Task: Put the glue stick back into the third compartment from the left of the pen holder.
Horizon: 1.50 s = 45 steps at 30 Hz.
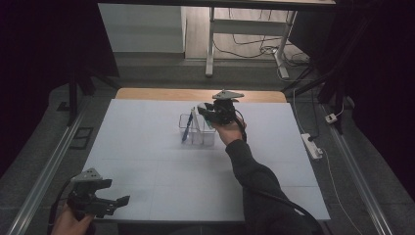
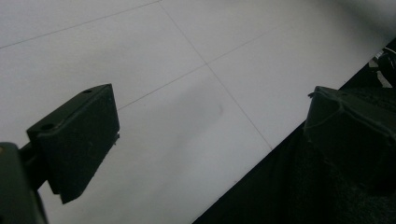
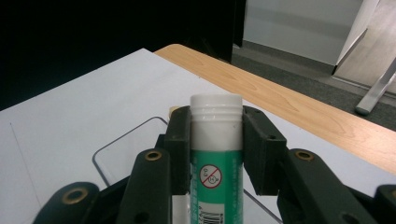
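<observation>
The right claw [image 3: 216, 140] is clenched on a green-and-white glue stick [image 3: 215, 154], its pads pressed against the white neck on both sides, with the stick standing along the jaws. In the high view this claw [image 1: 211, 113] hangs over the right part of a clear plastic organiser [image 1: 195, 134] that stands mid-bench, toward the far side. The step in hand looks like lowering the stick into that right compartment. To do it well, keep the stick upright, centre it over the opening so it clears the thin transparent walls — they are hard to see — and let go only once it rests inside; a tilted drop could tip the light organiser.

The organiser seems to have several compartments. A blue pen [image 1: 187, 129] leans in the left one, and something pale stands beside it that I cannot identify. How far the stick already reaches into the right compartment I cannot tell.

The left claw [image 1: 110, 203] hovers released at the near left corner of the bench [image 1: 147, 161] — nothing lies between its jaws.
</observation>
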Available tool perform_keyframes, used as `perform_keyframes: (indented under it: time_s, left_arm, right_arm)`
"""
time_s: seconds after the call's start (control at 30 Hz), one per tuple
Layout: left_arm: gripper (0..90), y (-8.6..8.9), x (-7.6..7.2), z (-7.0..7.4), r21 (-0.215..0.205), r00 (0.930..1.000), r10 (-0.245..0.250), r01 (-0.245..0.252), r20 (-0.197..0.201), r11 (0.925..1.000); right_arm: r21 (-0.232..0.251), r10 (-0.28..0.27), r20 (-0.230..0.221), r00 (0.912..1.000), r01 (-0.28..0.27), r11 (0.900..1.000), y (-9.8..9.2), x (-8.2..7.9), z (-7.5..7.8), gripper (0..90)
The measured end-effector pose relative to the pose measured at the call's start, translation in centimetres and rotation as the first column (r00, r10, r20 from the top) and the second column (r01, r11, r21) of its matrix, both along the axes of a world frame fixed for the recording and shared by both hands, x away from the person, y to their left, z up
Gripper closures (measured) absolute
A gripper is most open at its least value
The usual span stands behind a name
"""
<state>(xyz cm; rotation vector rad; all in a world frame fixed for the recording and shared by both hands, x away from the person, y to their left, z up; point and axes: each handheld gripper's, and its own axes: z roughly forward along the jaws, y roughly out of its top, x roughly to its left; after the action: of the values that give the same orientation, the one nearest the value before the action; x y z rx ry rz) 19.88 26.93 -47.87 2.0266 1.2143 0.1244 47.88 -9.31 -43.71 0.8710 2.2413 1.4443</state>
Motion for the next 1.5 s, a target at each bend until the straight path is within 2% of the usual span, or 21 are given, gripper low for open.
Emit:
perform_keyframes:
  time_s: [0.33,0.57,0.73,0.9,1.03,1.37,1.5]
  left_arm:
    - [3.5,0.0,0.0,0.0,0.001,1.0000,0.000,0.000,0.001,1.0000]
    - [3.5,0.0,0.0,0.0,0.004,1.0000,-0.001,0.001,0.001,1.0000]
    - [3.5,-0.1,0.0,0.0,0.004,1.0000,-0.001,0.001,0.000,1.0000]
    - [3.6,-0.1,0.0,0.0,0.005,1.0000,-0.001,0.001,0.001,1.0000]
    - [3.5,-0.1,0.0,0.0,0.006,1.0000,-0.001,0.001,0.000,1.0000]
    - [3.6,-0.1,0.0,0.0,0.006,1.0000,0.001,-0.001,-0.001,1.0000]
    - [3.5,-0.1,0.0,0.0,0.006,1.0000,0.000,0.000,-0.001,1.0000]
  right_arm:
    - [-0.026,-0.012,-0.006,0.9999,0.012,1.000,0.4,0.2,-1.3,65.4]
    - [-0.073,-0.023,-0.008,0.9997,0.023,0.997,0.3,-0.2,-2.0,63.7]
    - [-0.043,-0.028,-0.017,0.9995,0.027,0.999,-0.3,-0.4,-1.8,54.1]
    - [-0.041,-0.007,-0.024,0.9997,0.006,0.999,-0.9,-0.7,-1.2,44.5]
    - [-0.028,0.035,-0.071,0.9969,-0.037,0.999,-1.1,-0.9,-0.8,34.3]
    - [-0.127,0.056,-0.087,0.9946,-0.067,0.990,-1.3,-2.5,-0.5,13.6]
    - [-0.138,0.066,-0.101,0.9927,-0.079,0.987,-1.7,-3.1,-0.3,9.4]
